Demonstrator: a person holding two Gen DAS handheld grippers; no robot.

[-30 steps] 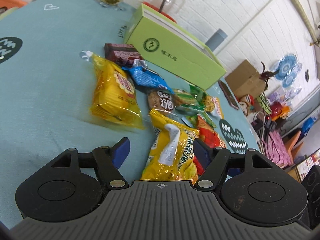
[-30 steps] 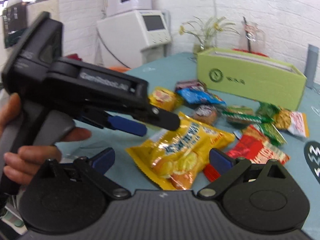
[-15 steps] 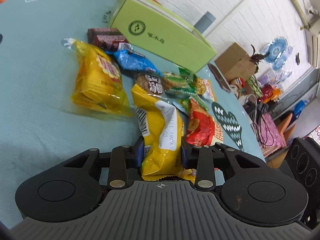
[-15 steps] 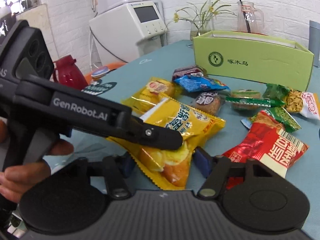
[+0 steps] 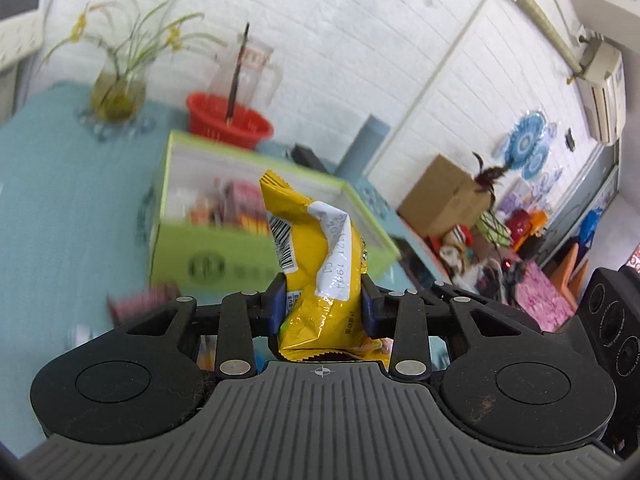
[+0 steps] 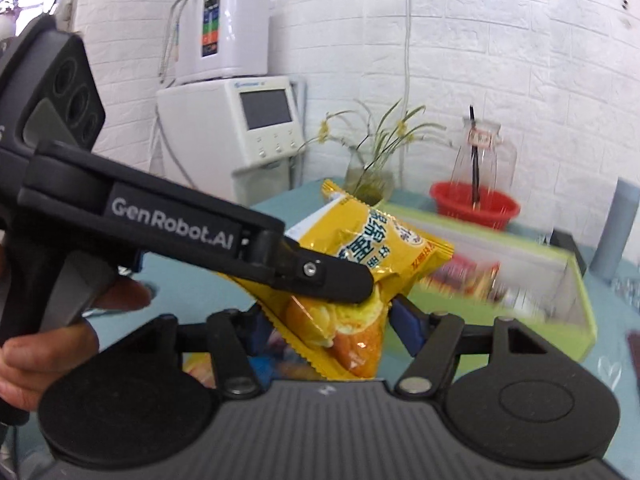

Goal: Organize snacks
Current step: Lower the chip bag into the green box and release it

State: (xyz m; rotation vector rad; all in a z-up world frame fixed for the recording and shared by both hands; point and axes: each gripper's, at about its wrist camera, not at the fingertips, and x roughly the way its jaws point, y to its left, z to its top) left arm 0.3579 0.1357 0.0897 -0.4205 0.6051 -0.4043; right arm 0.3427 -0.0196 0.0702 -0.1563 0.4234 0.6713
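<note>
Yellow snack bag held up before the green box

We see the left gripper (image 5: 323, 305) clamped on the yellow snack bag (image 5: 316, 268), which stands up between its blue pads (image 5: 277, 305), clear of the teal table (image 5: 60, 216). Its lower end is hidden behind the gripper body. In the right wrist view the same bag hangs across the right gripper (image 6: 332, 326); the bag covers the gap, so we cannot tell whether those fingers pinch it or only flank it. The green box (image 5: 224, 252) sits beyond, toward the table's far edge; packets inside it are blurred and unreadable. A red basket (image 5: 228, 126) stands behind the box, partly cut off by it.
</note>
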